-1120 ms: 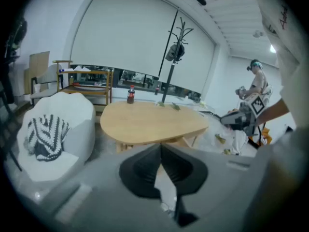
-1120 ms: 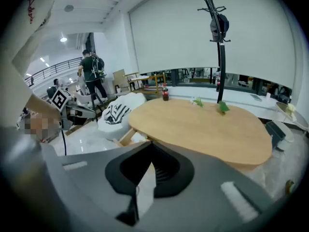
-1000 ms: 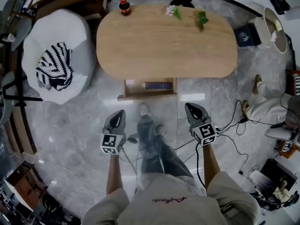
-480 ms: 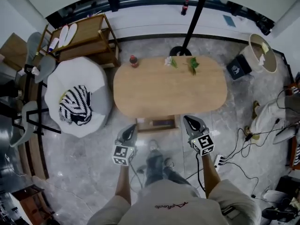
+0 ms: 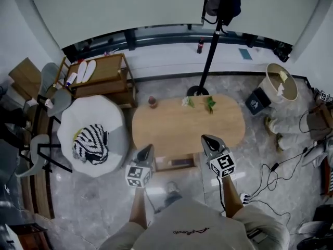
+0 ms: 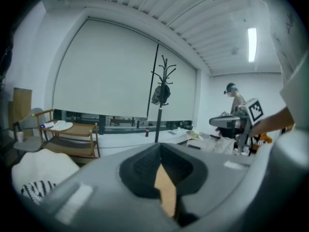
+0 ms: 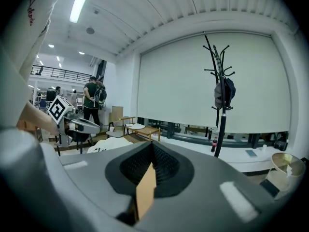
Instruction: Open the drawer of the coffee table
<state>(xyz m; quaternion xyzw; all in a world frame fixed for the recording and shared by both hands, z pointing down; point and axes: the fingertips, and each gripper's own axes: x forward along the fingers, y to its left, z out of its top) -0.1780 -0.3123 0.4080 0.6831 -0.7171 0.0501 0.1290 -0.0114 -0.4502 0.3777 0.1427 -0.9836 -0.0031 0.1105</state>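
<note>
The oval wooden coffee table (image 5: 187, 124) stands on the grey floor ahead of me. Its drawer (image 5: 176, 163) is pulled out at the near edge, with a dark item lying in it. My left gripper (image 5: 147, 149) is shut and empty, held in the air over the table's near left edge. My right gripper (image 5: 206, 139) is also shut and empty, over the near right part of the tabletop. In the left gripper view the closed jaws (image 6: 161, 151) point level into the room; the right gripper view shows the same (image 7: 152, 151). Neither touches the table or drawer.
A white pouf (image 5: 88, 134) with a striped cloth (image 5: 89, 144) sits left of the table. A coat stand (image 5: 208, 46) rises behind it, a wooden bench (image 5: 101, 77) at back left. A bottle (image 5: 152, 102) and green sprigs (image 5: 209, 104) lie on the table. Cables (image 5: 260, 173) run at right.
Both grippers have risen well above the floor and the head view has pulled back from the table. The jaws stayed shut, and the drawer stayed pulled out.
</note>
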